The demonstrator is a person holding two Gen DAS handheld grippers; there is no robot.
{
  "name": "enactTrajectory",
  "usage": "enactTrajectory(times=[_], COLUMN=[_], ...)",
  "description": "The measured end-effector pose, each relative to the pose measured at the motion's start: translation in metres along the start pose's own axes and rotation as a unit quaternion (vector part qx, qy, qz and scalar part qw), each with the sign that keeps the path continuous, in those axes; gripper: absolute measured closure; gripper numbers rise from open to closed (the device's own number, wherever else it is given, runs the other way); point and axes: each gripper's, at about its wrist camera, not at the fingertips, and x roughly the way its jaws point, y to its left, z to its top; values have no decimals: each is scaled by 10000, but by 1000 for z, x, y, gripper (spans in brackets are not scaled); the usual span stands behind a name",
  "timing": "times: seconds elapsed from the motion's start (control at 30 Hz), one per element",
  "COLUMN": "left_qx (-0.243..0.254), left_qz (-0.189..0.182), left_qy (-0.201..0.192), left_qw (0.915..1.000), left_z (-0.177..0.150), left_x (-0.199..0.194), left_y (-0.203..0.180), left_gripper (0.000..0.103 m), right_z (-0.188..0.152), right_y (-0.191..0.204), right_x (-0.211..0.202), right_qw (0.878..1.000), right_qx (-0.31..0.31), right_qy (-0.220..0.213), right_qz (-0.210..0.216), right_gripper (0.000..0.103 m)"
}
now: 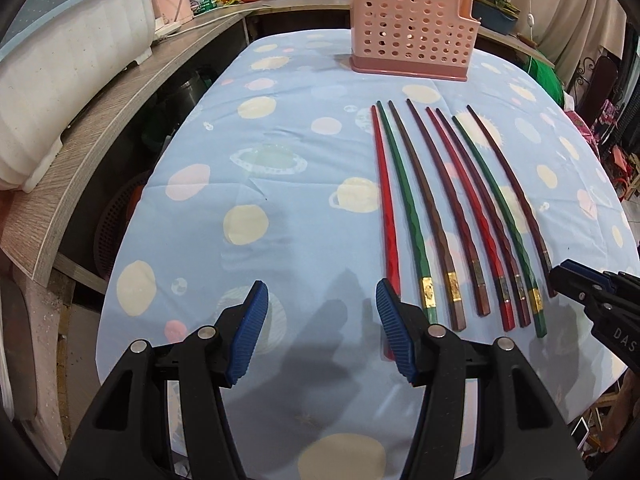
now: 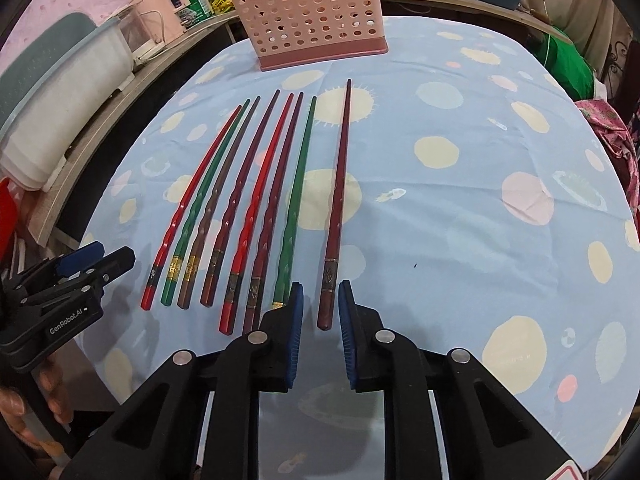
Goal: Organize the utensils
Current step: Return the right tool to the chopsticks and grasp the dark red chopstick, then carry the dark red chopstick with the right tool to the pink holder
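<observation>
Chopsticks (image 2: 256,208) lie fanned at the frame's centre on the table (image 2: 460,240), below the pink holder (image 2: 308,20). Light, stiff, probably slick; grasp the thick end. Right gripper (image 2: 319,312) fingers straddle the maroon stick (image 2: 336,208), seemingly not clamped. Left gripper (image 1: 322,320) gapes empty.

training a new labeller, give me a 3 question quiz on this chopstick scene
1. How many chopsticks lie on the tablecloth?
2. True or false: the pink holder already has chopsticks standing in it.
3. Which chopstick sits between the right gripper fingers: A red, B green, C the dark maroon chopstick lying apart from the row?

Key:
1. Eight.
2. False, none show in it.
3. C; the pads are not touching it. The left gripper is open beside the red chopstick.
</observation>
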Motion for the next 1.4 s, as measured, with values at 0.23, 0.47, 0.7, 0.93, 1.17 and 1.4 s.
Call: enactTrajectory(times=[0.23, 0.47, 0.7, 0.93, 1.17, 1.4], left_qx=[76, 138, 152, 143, 178, 149], left_qz=[-67, -122, -223, -237, -272, -327], left_qy=[79, 163, 262, 340, 282, 312], left_qw=[9999, 9997, 9993, 9990, 9991, 9989], left_z=[-5, -9, -11, -12, -11, -11], left_x=[3, 6, 11, 17, 16, 15], left_y=[-6, -11, -15, -17, -18, -15], left_gripper=[50, 50, 50, 50, 76, 95], right_z=[-2, -3, -3, -3, -3, -3], right_y=[-2, -5, -5, -6, -6, -7], right_x=[5, 6, 6, 6, 6, 5], right_qw=[10000, 10000, 10000, 10000, 10000, 10000], right_qx=[12, 53, 55, 63, 65, 68], right_qy=[65, 63, 64, 63, 58, 66], right_qz=[-47, -54, -45, -38, -33, -28], right_gripper=[95, 96, 96, 96, 96, 96])
